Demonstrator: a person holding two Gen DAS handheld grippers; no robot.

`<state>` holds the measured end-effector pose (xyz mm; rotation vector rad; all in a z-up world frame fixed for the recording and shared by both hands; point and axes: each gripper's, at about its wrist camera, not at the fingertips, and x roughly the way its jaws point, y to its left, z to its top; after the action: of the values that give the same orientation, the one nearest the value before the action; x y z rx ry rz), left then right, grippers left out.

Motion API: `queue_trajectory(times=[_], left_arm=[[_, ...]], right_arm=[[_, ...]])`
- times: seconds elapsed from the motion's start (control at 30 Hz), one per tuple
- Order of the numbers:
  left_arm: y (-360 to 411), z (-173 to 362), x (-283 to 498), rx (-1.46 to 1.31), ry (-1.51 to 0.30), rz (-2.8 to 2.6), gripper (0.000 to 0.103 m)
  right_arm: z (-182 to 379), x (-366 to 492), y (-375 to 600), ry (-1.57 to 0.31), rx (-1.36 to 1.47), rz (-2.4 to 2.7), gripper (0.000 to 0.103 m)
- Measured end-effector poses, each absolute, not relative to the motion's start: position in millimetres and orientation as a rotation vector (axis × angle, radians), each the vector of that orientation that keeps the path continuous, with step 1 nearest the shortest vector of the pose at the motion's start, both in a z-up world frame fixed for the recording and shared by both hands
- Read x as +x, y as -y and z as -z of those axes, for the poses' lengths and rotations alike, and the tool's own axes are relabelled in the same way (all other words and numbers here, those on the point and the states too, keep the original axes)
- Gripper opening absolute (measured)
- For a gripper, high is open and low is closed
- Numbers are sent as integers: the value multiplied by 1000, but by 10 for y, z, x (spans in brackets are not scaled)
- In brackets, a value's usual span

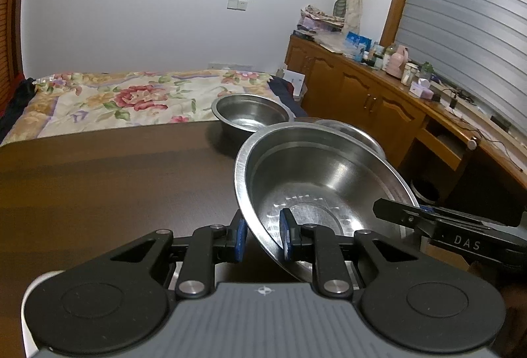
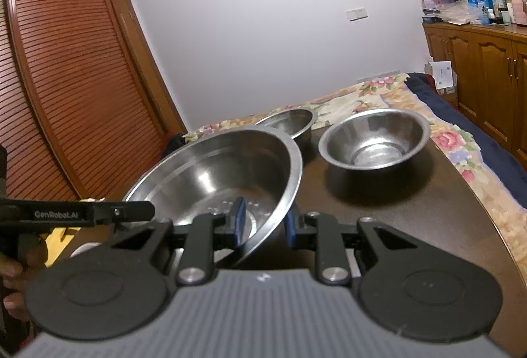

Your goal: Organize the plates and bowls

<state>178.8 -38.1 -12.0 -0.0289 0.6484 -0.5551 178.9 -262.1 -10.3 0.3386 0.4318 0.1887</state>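
Tilted steel basin (image 1: pixel 316 186), two upright bowls (image 2: pixel 375 140)

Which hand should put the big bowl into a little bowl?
Probably both: the left gripper and right gripper each clamp the big bowl's rim. The right is nearer the small bowl.

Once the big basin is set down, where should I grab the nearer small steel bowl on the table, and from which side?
Take the small bowl by its thin flared rim, one finger inside and one outside, as both grippers now hold the large basin. Its near edge faces the right gripper with bare table before it, so come from there. The other bowl crowds its far left.
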Motion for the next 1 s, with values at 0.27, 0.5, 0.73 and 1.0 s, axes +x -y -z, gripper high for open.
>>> queue_trajectory(times=[0.27, 0.5, 0.73, 1.0], left_arm=[[405, 176, 1515, -8, -657, 550, 24], [414, 274, 1361, -4, -680, 525, 25], [411, 289, 1182, 6, -684, 483, 25], [448, 323, 1093, 37, -698, 477, 26]], right_arm=[[100, 1546, 2643, -436, 320, -196, 27], [173, 1447, 2711, -452, 317, -214, 27], [188, 1406, 2758, -473, 317, -254, 27], [246, 1275, 2732, -504, 309, -266, 27]])
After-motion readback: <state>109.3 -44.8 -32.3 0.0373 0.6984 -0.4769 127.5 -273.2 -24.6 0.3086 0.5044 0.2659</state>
